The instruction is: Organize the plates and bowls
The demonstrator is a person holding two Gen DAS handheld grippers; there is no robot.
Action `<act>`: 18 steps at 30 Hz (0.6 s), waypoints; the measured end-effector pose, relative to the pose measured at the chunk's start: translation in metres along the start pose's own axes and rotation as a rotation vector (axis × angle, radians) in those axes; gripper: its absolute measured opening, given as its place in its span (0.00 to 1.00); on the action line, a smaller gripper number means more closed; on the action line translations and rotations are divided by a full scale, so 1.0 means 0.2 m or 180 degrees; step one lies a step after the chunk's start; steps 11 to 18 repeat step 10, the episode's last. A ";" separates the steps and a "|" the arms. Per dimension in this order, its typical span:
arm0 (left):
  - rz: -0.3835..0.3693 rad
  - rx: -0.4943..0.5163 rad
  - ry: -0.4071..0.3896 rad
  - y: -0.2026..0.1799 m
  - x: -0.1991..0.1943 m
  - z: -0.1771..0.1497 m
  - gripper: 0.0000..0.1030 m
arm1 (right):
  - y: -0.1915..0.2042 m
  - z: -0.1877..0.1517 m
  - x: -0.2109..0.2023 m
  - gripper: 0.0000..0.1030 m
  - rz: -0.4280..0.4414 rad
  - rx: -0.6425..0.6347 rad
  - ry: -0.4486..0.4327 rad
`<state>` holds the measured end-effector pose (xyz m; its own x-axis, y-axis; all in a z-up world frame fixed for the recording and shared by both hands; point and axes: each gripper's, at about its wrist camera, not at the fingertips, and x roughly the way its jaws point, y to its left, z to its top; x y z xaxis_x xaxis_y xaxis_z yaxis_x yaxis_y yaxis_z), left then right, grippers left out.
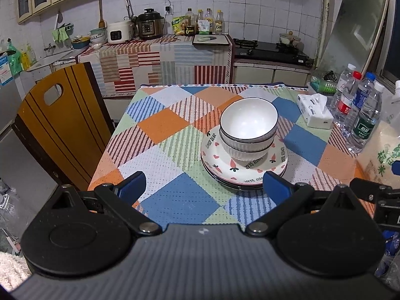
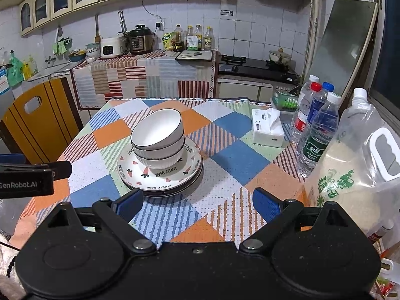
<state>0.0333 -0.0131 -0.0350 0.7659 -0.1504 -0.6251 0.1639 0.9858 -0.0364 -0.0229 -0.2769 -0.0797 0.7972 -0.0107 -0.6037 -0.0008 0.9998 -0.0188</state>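
Both grippers [image 1: 203, 185] [image 2: 197, 203] wide apart, stacked bowls [image 1: 248, 130] on plates [image 1: 243, 167], checkered tablecloth [image 1: 175, 195], tiled kitchen.

Light: dim indoor, came from overhead
Glare: sheen inside top bowl [image 1: 248, 120]
Shadows: soft, under plates [image 2: 160, 175]
Edges: heavy fisheye bend, dark corners
Focus: sharp center

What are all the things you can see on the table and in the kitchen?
bowls: 2, white with dark rims, nested on the plates
plates: at least 2, top one white with carrots and hearts, stacked mid-table
tablecloth: 1, multicoloured checks, over the table
tissue pack: 1, white, table's right side
water bottles: 4, clear, right edge
rice bag: 1, clear, near right
chair: 1, yellow-brown, left of table
cookers: 2, white and dark, back counter
left claw: open, empty
right claw: open, empty
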 end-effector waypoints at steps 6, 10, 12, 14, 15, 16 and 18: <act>-0.0033 0.0000 0.0012 0.00 0.00 0.00 0.98 | -0.01 0.00 0.01 0.94 -0.0019 0.0005 0.0011; -0.0041 -0.0004 0.0002 0.01 0.00 0.00 0.98 | -0.01 0.00 0.01 0.94 -0.0037 -0.0006 0.0002; -0.0041 -0.0004 0.0002 0.01 0.00 0.00 0.98 | -0.01 0.00 0.01 0.94 -0.0037 -0.0006 0.0002; -0.0041 -0.0004 0.0002 0.01 0.00 0.00 0.98 | -0.01 0.00 0.01 0.94 -0.0037 -0.0006 0.0002; -0.0041 -0.0004 0.0002 0.01 0.00 0.00 0.98 | -0.01 0.00 0.01 0.94 -0.0037 -0.0006 0.0002; -0.0041 -0.0004 0.0002 0.01 0.00 0.00 0.98 | -0.01 0.00 0.01 0.94 -0.0037 -0.0006 0.0002; -0.0041 -0.0004 0.0002 0.01 0.00 0.00 0.98 | -0.01 0.00 0.01 0.94 -0.0037 -0.0006 0.0002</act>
